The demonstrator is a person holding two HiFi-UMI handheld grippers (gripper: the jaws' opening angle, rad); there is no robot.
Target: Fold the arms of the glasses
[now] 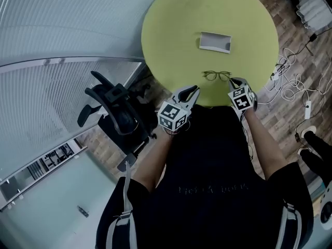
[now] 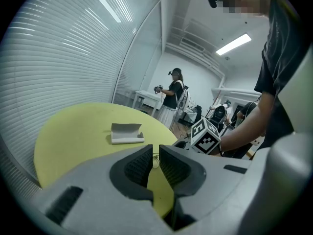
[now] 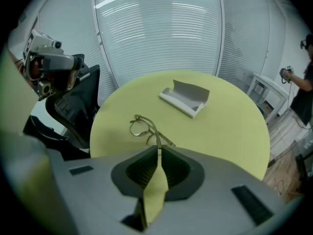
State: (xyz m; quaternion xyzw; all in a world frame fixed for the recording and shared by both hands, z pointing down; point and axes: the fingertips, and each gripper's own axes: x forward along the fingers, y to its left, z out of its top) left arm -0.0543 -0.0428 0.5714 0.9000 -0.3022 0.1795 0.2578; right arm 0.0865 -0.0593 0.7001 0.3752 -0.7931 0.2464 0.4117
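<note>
Thin-rimmed glasses (image 1: 217, 75) lie near the front edge of the round yellow table (image 1: 171, 25), lenses facing away from me. In the right gripper view the glasses (image 3: 139, 126) have one arm running back into my right gripper (image 3: 158, 151), whose pads are shut on that arm. In the head view, the right gripper (image 1: 234, 82) is at the right end of the glasses. My left gripper (image 1: 193, 91) hovers just left of the frame, apart from it. Its jaws (image 2: 155, 153) stand a narrow gap apart with nothing between them.
A white open glasses case (image 1: 215, 41) lies farther back on the table, also seen as the case (image 3: 185, 98). A black office chair (image 1: 116, 113) stands left of me. Cables (image 1: 295, 82) lie on the floor at right. A person (image 2: 173, 89) stands in the background.
</note>
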